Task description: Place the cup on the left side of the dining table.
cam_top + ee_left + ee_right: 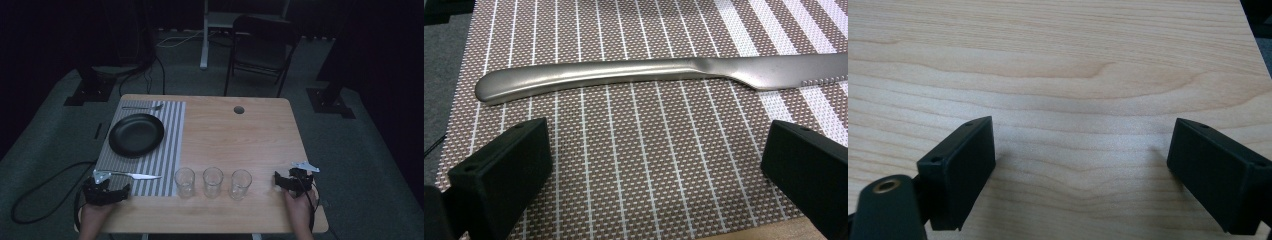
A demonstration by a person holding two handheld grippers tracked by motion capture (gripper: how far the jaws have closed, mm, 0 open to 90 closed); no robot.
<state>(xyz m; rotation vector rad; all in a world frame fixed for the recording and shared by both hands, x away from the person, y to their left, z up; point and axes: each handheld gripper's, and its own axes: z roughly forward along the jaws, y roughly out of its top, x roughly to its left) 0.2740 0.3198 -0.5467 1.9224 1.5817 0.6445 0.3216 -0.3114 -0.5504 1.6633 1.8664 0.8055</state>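
A metal knife (136, 175) lies across the near edge of a grey striped placemat (170, 145); in the left gripper view the knife (624, 74) runs left to right just beyond the jaws. My left gripper (107, 189) rests at the table's near left corner, open, its fingertips (504, 170) wide apart over the mat with nothing between them. My right gripper (295, 179) sits near the right front of the table, open over bare wood (1083, 100). A black plate (136, 135) lies on the mat, with a fork (142, 107) beyond it.
Three clear glasses (184, 182), (212, 181), (240, 183) stand in a row near the front edge between the grippers. A round cable hole (239, 109) is at the table's far side. A dark chair (260, 47) stands behind the table.
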